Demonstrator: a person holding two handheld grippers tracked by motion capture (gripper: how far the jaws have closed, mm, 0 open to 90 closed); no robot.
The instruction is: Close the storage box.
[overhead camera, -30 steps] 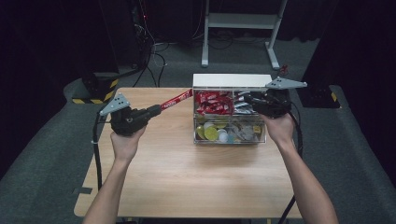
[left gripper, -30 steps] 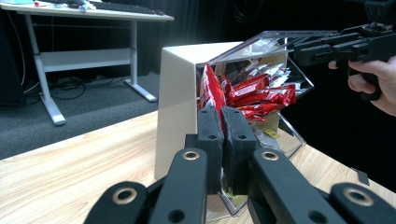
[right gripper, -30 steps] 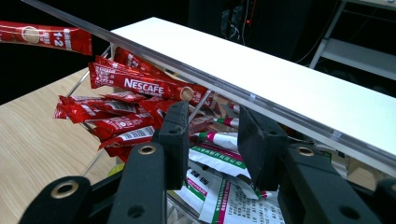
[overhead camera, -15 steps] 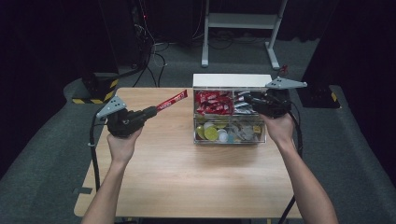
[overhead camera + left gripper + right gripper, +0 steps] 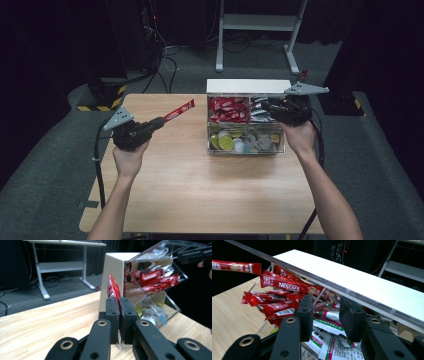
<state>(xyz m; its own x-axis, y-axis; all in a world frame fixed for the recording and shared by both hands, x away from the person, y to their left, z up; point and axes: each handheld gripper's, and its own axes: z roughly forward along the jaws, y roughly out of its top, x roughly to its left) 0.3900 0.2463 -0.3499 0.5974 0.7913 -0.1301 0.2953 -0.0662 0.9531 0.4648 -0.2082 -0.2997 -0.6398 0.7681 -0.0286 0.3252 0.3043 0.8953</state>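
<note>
My left gripper (image 5: 159, 121) is shut on one end of a red Nescafe stick (image 5: 178, 110), which hangs in the air left of the clear organiser box (image 5: 248, 86). Seen from the left gripper view, the stick (image 5: 112, 287) stands upright between the closed pads of the left gripper (image 5: 118, 300), in front of the box (image 5: 112, 265). My right gripper (image 5: 265, 105) rests at the box's top right, shut on its raised clear lid (image 5: 287, 268). Beneath the lid lie several red sticks (image 5: 282, 286). The held stick (image 5: 237, 266) floats at the upper left of the right gripper view.
The box stands at the far middle of the wooden table (image 5: 200, 190). Its lower compartment (image 5: 245, 140) holds round capsules and sachets. White and green sachets (image 5: 329, 325) lie beside the red sticks. A white desk frame (image 5: 260, 30) and cables are on the floor behind.
My left gripper has drawn the red stick a little to the left, away from the box. The right gripper has kept still on the lid.
</note>
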